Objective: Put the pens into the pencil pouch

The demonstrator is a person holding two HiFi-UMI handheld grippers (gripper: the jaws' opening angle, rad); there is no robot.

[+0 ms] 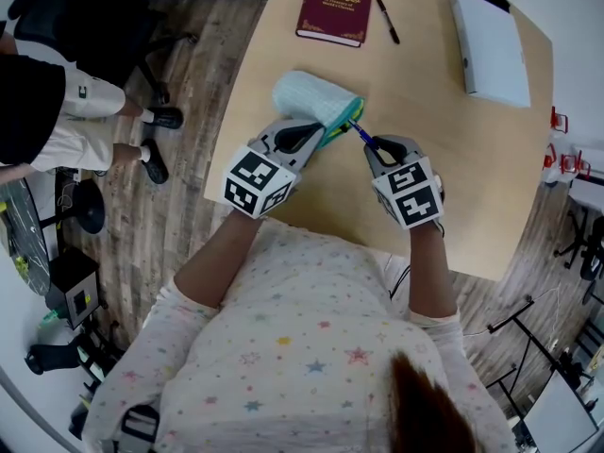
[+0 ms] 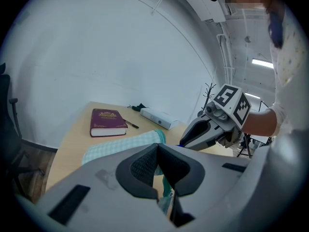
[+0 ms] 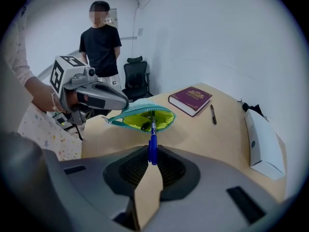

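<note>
Clamping 1 blue pen (image 3: 152, 138) in right gripper (image 3: 152, 154) | pointing it lengthwise straight ahead, tip at pouch (image 3: 129, 122) mouth | pinching pouch edge tight with left gripper (image 2: 158, 170)

I stand by a pale wooden bench (image 1: 472, 187) with rounded corners, set on a floor (image 1: 203, 74) of grey-brown planks. The walls (image 2: 96, 57) are plain white and bare. Overhead a long strip light (image 2: 263, 62) glows against a white ceiling. A black office chair (image 3: 136, 74) on castors sits off the bench's far end, close to the wall. A person (image 3: 100, 47) in a black top and pale shorts stands just beside it. A thin, branching coat stand (image 2: 210, 90) rises near the wall. Black tripod legs (image 1: 514, 333) spread over the planks on the other side, near a second, white table (image 1: 590, 196).
</note>
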